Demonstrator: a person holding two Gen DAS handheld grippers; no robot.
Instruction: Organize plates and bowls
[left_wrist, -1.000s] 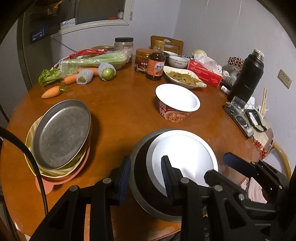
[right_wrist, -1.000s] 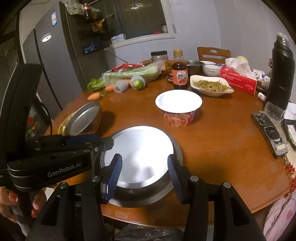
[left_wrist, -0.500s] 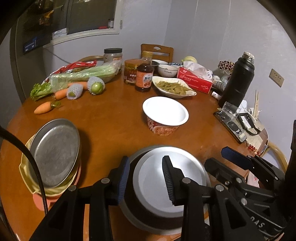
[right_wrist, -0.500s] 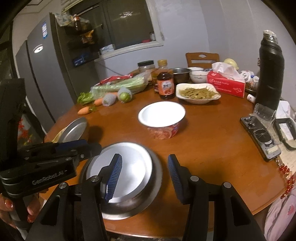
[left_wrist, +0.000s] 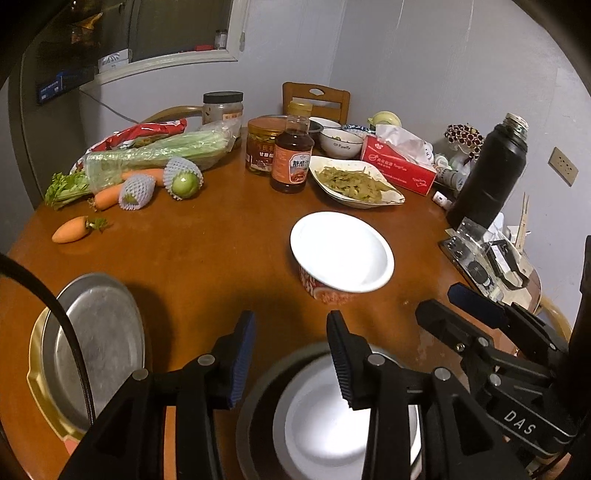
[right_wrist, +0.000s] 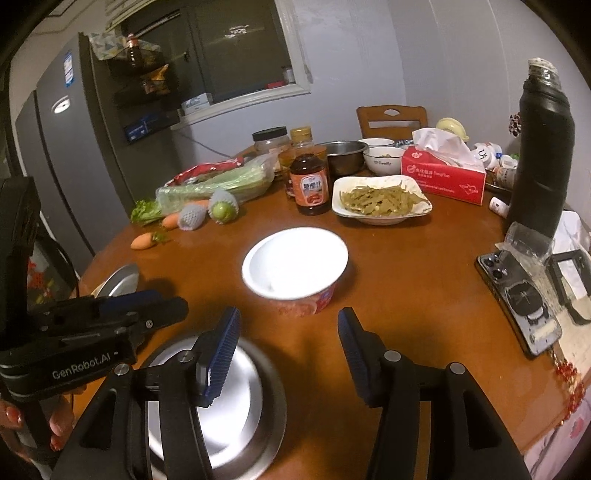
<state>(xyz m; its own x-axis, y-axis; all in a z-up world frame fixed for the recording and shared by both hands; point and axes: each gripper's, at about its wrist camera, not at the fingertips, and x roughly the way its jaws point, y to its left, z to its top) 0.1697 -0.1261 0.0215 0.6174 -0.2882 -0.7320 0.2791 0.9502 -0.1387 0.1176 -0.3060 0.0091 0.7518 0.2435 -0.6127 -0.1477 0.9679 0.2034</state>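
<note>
A round wooden table (left_wrist: 207, 258) filled both views; at its near edge sat a metal bowl (left_wrist: 258, 413) with a white plate (left_wrist: 317, 424) inside it. The left gripper (left_wrist: 290, 354) hung above the bowl's far rim, its jaws opening with nothing between them, only bare table seen through the gap; the right gripper (right_wrist: 286, 350) was also released and still spreading, its left pad over the bowl's (right_wrist: 243, 406) edge without pressing it, its gap empty. Beyond both stood a noodle cup (left_wrist: 341, 254) with a white lid, well apart from the bowl.

Only the left view showed the stack of plates (left_wrist: 92, 350) at the table's left edge in full: a steel plate on a gold one; in the right view only a sliver of steel (right_wrist: 118, 280) peeked out behind the left gripper's body (right_wrist: 110, 317). Only the right view showed the person's fingers (right_wrist: 55, 428) around that gripper's handle, a grey fridge (right_wrist: 70, 158), a steel bowl (right_wrist: 343, 155) at the back and a phone (right_wrist: 517, 295). Both showed a dish of greens (left_wrist: 354, 182), a sauce bottle (left_wrist: 291, 162), a tissue box (left_wrist: 399, 166), a black flask (left_wrist: 487, 173), carrots (left_wrist: 70, 230) and celery (left_wrist: 155, 153).
</note>
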